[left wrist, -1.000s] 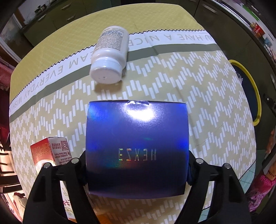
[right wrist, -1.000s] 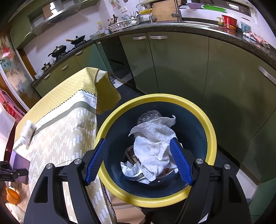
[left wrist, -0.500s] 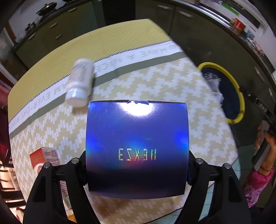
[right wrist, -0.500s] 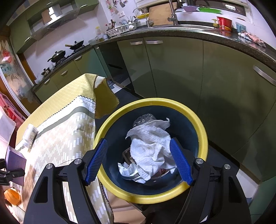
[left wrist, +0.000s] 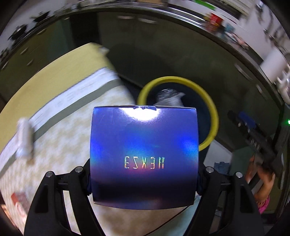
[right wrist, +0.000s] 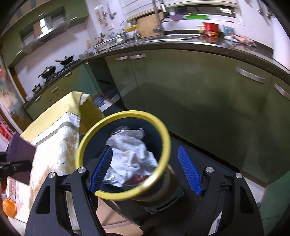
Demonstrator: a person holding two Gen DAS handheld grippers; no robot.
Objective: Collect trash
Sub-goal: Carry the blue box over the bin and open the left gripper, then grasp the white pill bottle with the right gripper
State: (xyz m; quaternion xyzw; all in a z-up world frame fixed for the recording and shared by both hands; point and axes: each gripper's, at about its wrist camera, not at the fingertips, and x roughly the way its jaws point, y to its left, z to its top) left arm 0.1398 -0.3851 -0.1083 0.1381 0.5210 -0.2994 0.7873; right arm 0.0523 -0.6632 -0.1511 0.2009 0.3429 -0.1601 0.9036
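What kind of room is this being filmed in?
Most likely a home kitchen: dark woks on a stove, a metal sink tap over the dark countertop, and green cabinet doors below.

— How do our tools stand?

— Our left tool (left wrist: 144, 178) has its two fingers pressed against the sides of a blue box (left wrist: 144, 154), carried level. Our right tool (right wrist: 145, 170) is spread wide with nothing between its blue pads (right wrist: 189, 170).

— And our right hand (left wrist: 261, 177)?

— Wrapped round its handle.
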